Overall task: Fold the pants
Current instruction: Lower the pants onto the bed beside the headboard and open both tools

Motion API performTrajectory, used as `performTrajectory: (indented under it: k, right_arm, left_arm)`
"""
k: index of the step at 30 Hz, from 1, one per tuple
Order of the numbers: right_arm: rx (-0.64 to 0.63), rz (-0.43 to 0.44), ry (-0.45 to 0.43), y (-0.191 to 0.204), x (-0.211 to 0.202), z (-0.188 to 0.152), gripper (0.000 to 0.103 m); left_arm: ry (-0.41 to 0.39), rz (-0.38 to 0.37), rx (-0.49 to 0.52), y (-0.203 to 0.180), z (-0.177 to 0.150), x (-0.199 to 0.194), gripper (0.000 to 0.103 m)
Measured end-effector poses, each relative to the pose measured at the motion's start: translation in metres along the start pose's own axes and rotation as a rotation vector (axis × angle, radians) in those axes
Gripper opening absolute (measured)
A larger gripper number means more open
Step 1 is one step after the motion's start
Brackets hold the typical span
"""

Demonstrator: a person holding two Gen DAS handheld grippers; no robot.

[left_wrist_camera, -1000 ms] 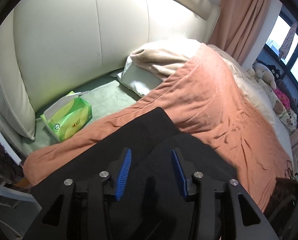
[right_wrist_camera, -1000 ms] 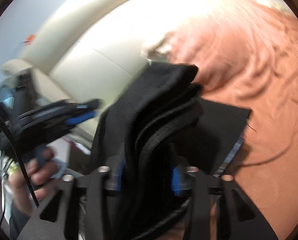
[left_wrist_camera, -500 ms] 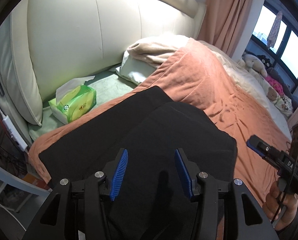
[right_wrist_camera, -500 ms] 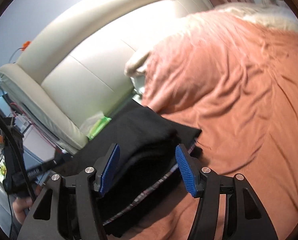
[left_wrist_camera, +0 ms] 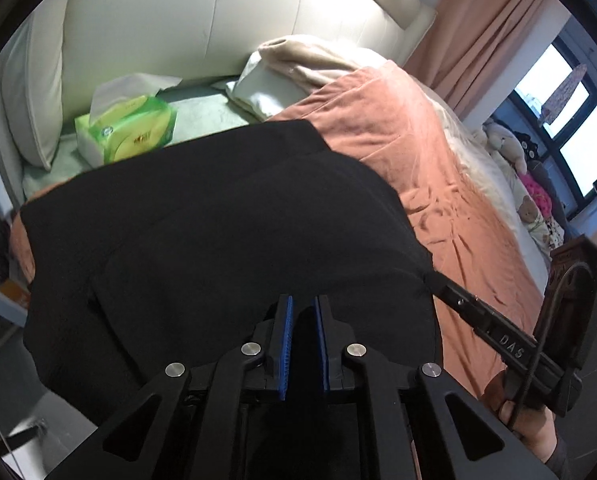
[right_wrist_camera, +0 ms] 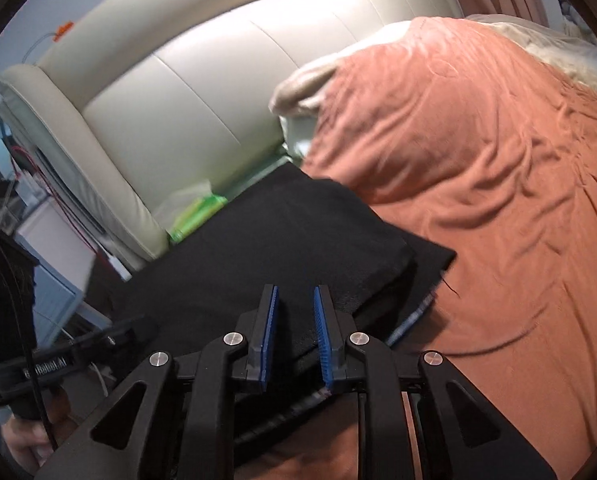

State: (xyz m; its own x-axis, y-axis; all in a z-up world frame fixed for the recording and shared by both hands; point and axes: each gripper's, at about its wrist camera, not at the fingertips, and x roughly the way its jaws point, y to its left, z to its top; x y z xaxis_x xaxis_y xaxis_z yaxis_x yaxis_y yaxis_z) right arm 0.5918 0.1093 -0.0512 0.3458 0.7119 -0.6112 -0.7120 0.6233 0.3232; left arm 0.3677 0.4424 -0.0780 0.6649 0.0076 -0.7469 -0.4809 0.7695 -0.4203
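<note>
Pants (left_wrist_camera: 226,232), black, lie folded in layers on the orange blanket (left_wrist_camera: 450,184) at the bed's near corner. Green tissue pack (left_wrist_camera: 128,130) sits just beyond them by the cream headboard (left_wrist_camera: 218,20); a pale pillow (left_wrist_camera: 266,88) lies beside it, stuffed toys (left_wrist_camera: 506,148) line the far bed edge under the window. Nothing blocks either approach. My left gripper (left_wrist_camera: 302,312) points steeply down over the near edge of the fabric, blue pads closing to a narrow gap (whether cloth is pinched there I cannot tell, black on black). My right gripper (right_wrist_camera: 294,304) tilts down over the stack's corner, jaws closing, pads not visibly pressing cloth.
</note>
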Motion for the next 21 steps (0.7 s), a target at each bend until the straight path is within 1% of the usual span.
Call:
performTrajectory:
  k: [2,4,6,8,9,11,13,14,15,16,18,21]
  right_arm:
    - [-0.032,-0.056,0.044,-0.002,-0.001,-0.007,0.015]
    - [-0.02,-0.054,0.077,-0.005,-0.005,-0.005,0.015]
    - [-0.007,-0.074,0.109,-0.009,-0.009,-0.001,0.015]
    - [0.012,-0.071,0.108,-0.014,-0.021,0.002,0.015]
    - [0.018,-0.073,0.102,-0.014,-0.029,0.002,0.016]
    - [0.021,-0.072,0.1,-0.013,-0.046,0.003,0.016]
    - [-0.007,-0.096,0.101,-0.008,-0.063,0.001,0.017]
    - [-0.021,-0.107,0.102,-0.005,-0.072,0.001,0.02]
    - [-0.031,-0.116,0.105,-0.002,-0.08,-0.001,0.032]
    - [-0.04,-0.125,0.103,0.001,-0.09,-0.002,0.05]
    - [-0.068,-0.154,0.067,0.008,-0.114,-0.005,0.067]
    - [-0.09,-0.174,0.013,0.017,-0.151,-0.006,0.076]
  left_arm:
    - [0.0,0.004,-0.001,0.0,-0.007,-0.004,0.012]
    - [-0.003,0.018,-0.009,-0.001,-0.012,-0.011,0.012]
    - [-0.014,0.021,-0.012,-0.003,-0.017,-0.021,0.012]
    - [-0.027,0.02,-0.004,-0.007,-0.021,-0.033,0.013]
    - [-0.034,0.023,0.002,-0.01,-0.023,-0.04,0.014]
    - [-0.037,0.037,0.013,-0.016,-0.027,-0.05,0.024]
    - [-0.058,0.035,0.033,-0.023,-0.033,-0.064,0.046]
    - [-0.079,0.037,0.044,-0.027,-0.037,-0.073,0.051]
    - [-0.099,0.037,0.053,-0.032,-0.041,-0.083,0.06]
    - [-0.115,0.034,0.061,-0.037,-0.045,-0.091,0.066]
    - [-0.13,0.033,0.076,-0.045,-0.051,-0.102,0.072]
    - [-0.145,0.053,0.113,-0.06,-0.061,-0.12,0.079]
